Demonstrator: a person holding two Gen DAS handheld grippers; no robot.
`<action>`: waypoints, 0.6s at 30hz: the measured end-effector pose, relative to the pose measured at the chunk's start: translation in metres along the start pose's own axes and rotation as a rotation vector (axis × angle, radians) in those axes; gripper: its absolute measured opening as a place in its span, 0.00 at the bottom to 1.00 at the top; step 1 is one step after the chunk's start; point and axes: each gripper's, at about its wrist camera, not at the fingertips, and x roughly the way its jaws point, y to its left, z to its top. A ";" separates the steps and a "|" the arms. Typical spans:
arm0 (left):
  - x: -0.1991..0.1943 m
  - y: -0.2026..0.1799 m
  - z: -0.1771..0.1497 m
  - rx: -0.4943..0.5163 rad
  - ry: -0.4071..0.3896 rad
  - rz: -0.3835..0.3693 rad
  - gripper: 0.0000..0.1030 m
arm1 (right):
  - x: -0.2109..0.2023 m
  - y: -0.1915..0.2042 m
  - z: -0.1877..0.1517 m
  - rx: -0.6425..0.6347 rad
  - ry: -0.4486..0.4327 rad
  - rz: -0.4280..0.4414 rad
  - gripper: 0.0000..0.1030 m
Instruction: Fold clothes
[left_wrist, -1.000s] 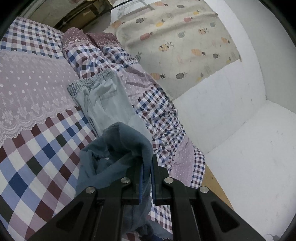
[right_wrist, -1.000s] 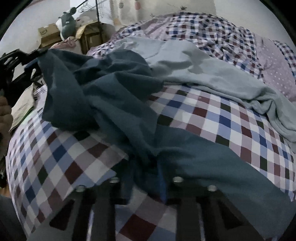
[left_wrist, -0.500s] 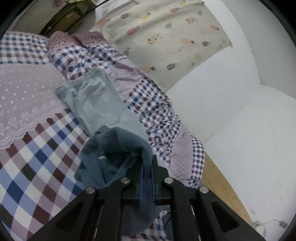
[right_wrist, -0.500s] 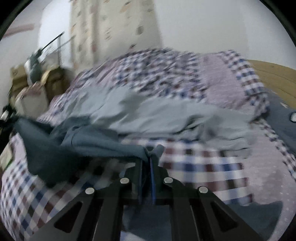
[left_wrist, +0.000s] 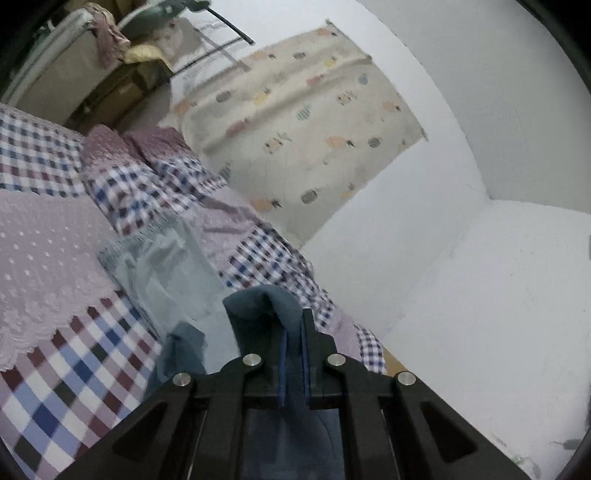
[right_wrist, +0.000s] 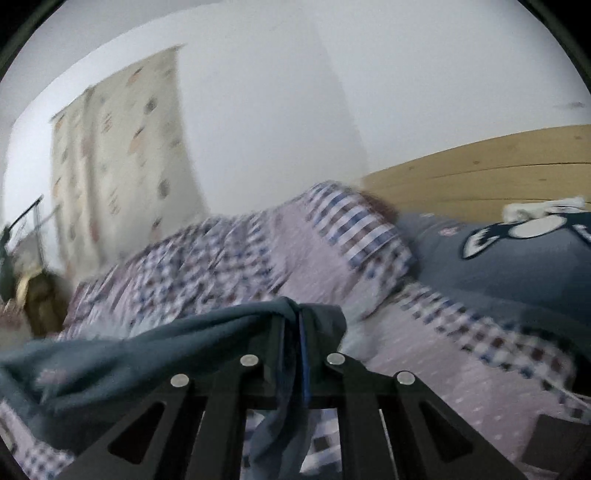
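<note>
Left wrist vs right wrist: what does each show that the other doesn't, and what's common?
Left wrist only: light grey trousers lying flat on the checked bedspread, a lilac lace-edged panel, and cluttered furniture at the far end.

Right wrist only: the wooden headboard and a dark blue pillow with a cartoon print.

Both: the dark blue garment pinched in shut fingers, left gripper and right gripper, plus the pineapple-print curtain and white wall.
</note>
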 end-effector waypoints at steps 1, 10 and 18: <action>-0.001 0.005 0.001 -0.016 -0.008 0.014 0.05 | -0.003 -0.009 0.005 0.019 -0.015 -0.021 0.05; 0.049 0.026 -0.032 0.002 0.228 0.167 0.05 | 0.040 -0.056 -0.021 0.124 0.200 -0.143 0.06; 0.065 0.040 -0.051 -0.046 0.305 0.199 0.70 | 0.071 -0.074 -0.061 0.138 0.389 -0.238 0.52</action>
